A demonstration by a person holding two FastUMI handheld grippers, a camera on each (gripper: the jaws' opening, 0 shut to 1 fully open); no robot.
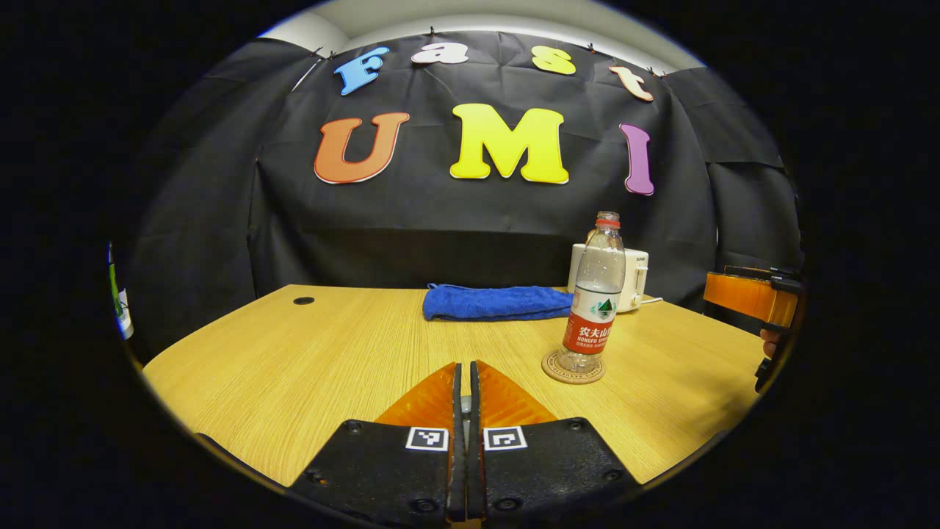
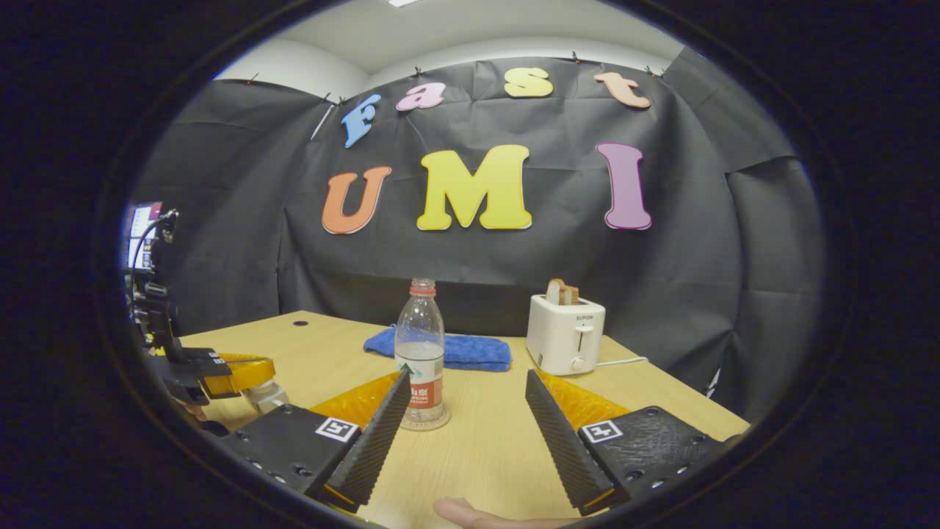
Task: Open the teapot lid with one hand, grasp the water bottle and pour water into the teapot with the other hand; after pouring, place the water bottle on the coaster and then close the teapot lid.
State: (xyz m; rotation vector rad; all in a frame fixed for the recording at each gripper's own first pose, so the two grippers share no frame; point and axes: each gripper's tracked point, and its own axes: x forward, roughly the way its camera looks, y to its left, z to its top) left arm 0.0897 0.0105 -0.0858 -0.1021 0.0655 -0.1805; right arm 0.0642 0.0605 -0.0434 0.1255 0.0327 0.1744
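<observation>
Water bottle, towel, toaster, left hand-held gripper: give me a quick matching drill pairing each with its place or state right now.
Things:
1. water bottle
2. towel
3. toaster
4. left hand-held gripper

States:
A. folded flat near the table's back edge
B. fingers closed together, holding nothing
C. standing upright on the coaster
D. holds a slice of bread in its slot

Pairs: 1-C, 2-A, 3-D, 4-B
</observation>
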